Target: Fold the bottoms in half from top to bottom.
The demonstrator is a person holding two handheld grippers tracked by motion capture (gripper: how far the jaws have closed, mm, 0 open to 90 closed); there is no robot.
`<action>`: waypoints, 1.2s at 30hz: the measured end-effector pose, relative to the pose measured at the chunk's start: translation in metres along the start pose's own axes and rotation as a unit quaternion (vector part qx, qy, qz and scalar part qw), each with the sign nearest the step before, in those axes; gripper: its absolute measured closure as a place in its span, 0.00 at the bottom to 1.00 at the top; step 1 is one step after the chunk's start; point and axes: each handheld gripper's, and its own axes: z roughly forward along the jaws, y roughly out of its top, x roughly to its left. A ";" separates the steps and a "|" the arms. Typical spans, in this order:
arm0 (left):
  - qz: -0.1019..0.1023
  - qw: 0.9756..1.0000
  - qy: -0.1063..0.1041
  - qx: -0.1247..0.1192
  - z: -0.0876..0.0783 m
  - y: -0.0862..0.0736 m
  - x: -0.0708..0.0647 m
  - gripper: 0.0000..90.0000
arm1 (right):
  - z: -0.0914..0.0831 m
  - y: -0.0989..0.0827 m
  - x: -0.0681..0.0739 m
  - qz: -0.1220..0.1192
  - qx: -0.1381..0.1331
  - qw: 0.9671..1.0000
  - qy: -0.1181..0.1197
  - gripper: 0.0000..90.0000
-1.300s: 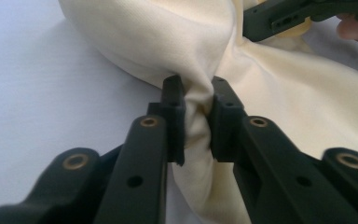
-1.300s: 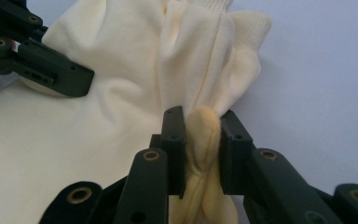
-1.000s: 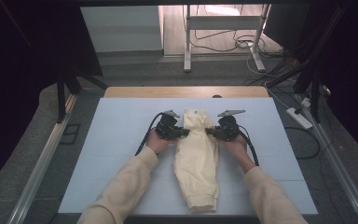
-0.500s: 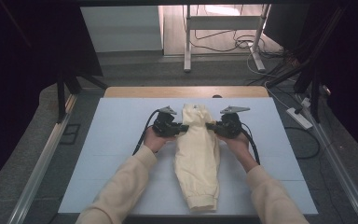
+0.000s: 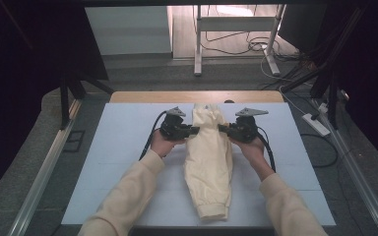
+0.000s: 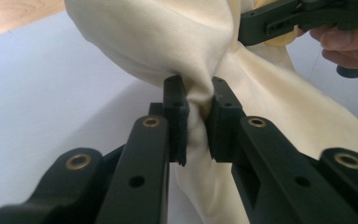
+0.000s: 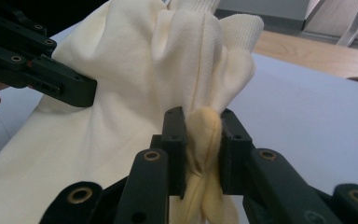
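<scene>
Between each gripper's fingers (image 6: 177,116): bunched cream garment (image 5: 209,157) fabric

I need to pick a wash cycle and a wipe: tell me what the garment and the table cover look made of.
Garment: cream knit, probably cotton fleece; matte, soft folds, ribbed cuff.
Table cover: pale blue, smooth and matte, possibly foam board or plastic sheet; faint seams, no weave.

Lab recording bay: dark curtains (image 5: 24,73), floor cables (image 5: 236,46), covered table (image 5: 123,142).
</scene>
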 end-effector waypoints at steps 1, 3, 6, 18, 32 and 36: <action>0.001 1.000 -0.001 -0.001 -0.001 0.000 0.000 0.88 | -0.001 0.001 0.001 -0.008 -0.003 1.000 -0.001 0.84; 0.005 1.000 0.001 0.000 -0.002 0.002 0.001 0.88 | -0.001 0.002 0.002 -0.013 -0.005 1.000 -0.002 0.84; 0.009 1.000 0.006 -0.001 -0.005 0.006 0.003 0.88 | 0.000 0.006 0.003 -0.011 -0.008 1.000 -0.004 0.84; 0.017 1.000 0.017 -0.017 -0.014 0.016 0.005 0.88 | 0.001 0.022 0.002 -0.022 -0.022 1.000 -0.001 0.84; 0.025 0.999 0.026 -0.028 -0.021 0.021 0.009 0.87 | 0.004 0.037 0.005 -0.046 -0.031 0.998 -0.008 0.84; 0.025 0.999 0.024 -0.024 -0.018 0.016 0.010 0.87 | 0.007 0.030 0.004 -0.045 -0.026 0.999 -0.006 0.84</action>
